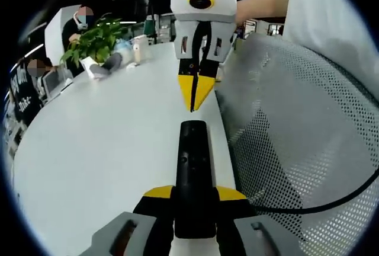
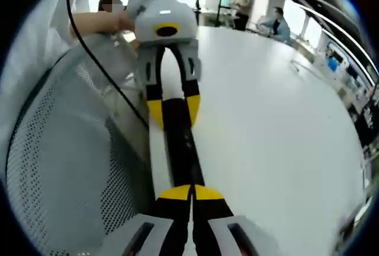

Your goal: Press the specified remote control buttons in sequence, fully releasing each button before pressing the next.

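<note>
A long black remote control [image 1: 192, 161] lies along the white table's edge, and my left gripper [image 1: 194, 194] is shut on its near end with the yellow-tipped jaws on either side. My right gripper [image 1: 193, 99] comes in from the far side with its yellow tips pressed together, pointing down just past the remote's far end. In the right gripper view the shut tips of my right gripper [image 2: 190, 192] sit over one end of the remote control [image 2: 179, 140], while my left gripper [image 2: 173, 109] clamps the other end. I cannot tell whether the tips touch the remote.
A grey mesh chair back [image 1: 296, 131] stands right beside the remote, also seen as the mesh chair [image 2: 59, 149]. A black cable [image 1: 331, 202] hangs across it. The white table [image 1: 100, 143] stretches left; a potted plant [image 1: 98, 40] and seated people are at its far end.
</note>
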`<action>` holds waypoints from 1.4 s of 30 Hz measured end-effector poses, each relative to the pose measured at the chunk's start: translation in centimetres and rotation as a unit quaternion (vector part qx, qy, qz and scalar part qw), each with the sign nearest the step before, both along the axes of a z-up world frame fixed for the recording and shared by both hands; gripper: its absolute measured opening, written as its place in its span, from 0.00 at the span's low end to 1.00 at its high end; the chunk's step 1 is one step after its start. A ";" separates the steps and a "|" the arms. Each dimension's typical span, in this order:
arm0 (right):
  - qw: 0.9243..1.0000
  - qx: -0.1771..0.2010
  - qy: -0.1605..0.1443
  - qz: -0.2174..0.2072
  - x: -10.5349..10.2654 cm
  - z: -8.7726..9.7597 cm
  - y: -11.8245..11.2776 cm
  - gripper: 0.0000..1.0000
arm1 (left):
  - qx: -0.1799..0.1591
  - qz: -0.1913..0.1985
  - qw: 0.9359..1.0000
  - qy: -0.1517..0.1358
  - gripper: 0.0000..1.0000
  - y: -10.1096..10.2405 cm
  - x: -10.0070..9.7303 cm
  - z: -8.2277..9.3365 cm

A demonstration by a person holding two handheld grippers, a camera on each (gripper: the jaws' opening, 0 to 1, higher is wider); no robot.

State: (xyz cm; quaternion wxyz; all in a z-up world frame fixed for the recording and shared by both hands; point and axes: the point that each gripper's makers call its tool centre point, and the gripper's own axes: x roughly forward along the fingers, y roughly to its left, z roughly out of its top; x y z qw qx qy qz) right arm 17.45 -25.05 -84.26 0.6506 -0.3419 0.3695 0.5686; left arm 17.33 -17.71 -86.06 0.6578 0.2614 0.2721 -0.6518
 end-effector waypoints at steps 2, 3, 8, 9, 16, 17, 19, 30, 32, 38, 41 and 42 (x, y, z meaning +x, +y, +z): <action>1.000 -0.015 -0.006 0.016 -0.1 -0.3 -0.1 0.00 | 0.000 -0.001 1.000 0.000 0.24 0.0 0.0 0.0; 0.999 -0.024 -0.008 0.022 -0.1 -0.6 0.0 0.00 | 0.000 -0.001 1.000 -0.001 0.24 0.0 0.0 0.0; 0.999 -0.036 -0.006 0.038 -0.2 -1.0 0.2 0.00 | 0.000 -0.003 1.000 0.000 0.24 0.0 0.0 0.0; 0.999 -0.037 -0.008 0.039 -0.1 -1.0 0.3 0.00 | 0.001 -0.005 1.000 0.000 0.25 0.0 0.0 0.0; 0.997 -0.050 -0.012 0.052 0.0 -1.1 0.4 0.00 | 0.000 -0.005 1.000 0.000 0.24 -0.1 0.0 0.0; 0.997 -0.055 -0.017 0.060 0.0 -1.2 0.4 0.00 | 0.000 -0.005 1.000 0.000 0.24 -0.1 0.0 0.0; 0.994 -0.071 -0.030 0.081 -0.1 -1.3 0.4 0.00 | 0.000 -0.005 1.000 0.000 0.24 -0.1 0.0 0.0; 0.989 -0.100 -0.066 0.090 0.1 -1.4 0.3 0.00 | 0.001 -0.007 1.000 0.001 0.25 -0.1 0.0 0.0; 0.990 -0.096 -0.067 0.084 0.0 -1.4 0.3 0.00 | 0.000 -0.006 1.000 0.002 0.24 -0.1 0.1 0.0; 0.995 -0.072 -0.058 0.049 0.2 -1.3 0.2 0.00 | -0.002 -0.004 1.000 0.002 0.24 -0.1 0.1 0.0; 0.997 -0.048 -0.052 0.037 0.2 -1.2 0.2 0.00 | -0.001 -0.005 1.000 0.002 0.24 -0.1 0.1 0.0; 0.998 -0.034 -0.046 0.026 0.2 -1.2 0.2 0.00 | 0.000 -0.005 1.000 0.002 0.24 -0.1 0.1 0.0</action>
